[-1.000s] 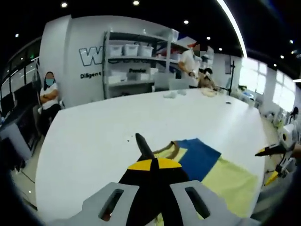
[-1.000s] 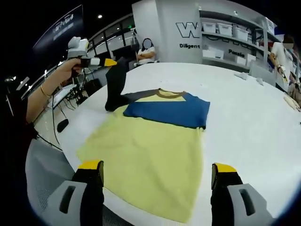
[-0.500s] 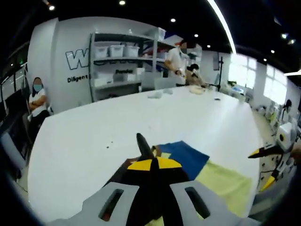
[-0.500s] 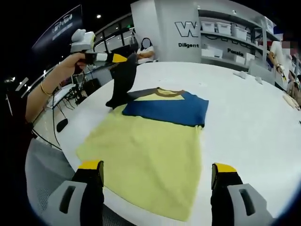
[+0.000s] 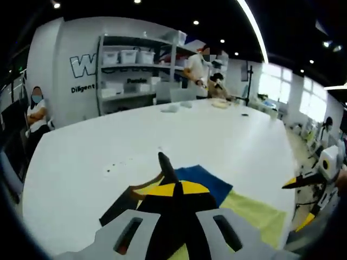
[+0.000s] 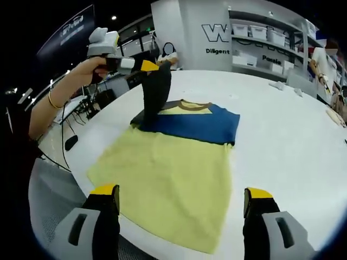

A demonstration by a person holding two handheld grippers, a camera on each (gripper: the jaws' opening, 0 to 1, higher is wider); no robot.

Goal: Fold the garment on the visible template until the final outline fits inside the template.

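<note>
Right gripper view: left gripper [image 6: 149, 66] upper left clamps black fabric sleeve [image 6: 155, 92] above yellow-blue cotton T-shirt [image 6: 173, 162]; right gripper [image 6: 181, 203] apart, nearer hem.

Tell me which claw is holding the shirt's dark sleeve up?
The left claw, shut on the dark sleeve and lifting it above the shirt. The right claw is open, holding nothing.

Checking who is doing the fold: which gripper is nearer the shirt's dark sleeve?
Left. The left gripper is shut on the dark sleeve, lifting it; the right gripper hovers open over the yellow hem, apart.
</note>
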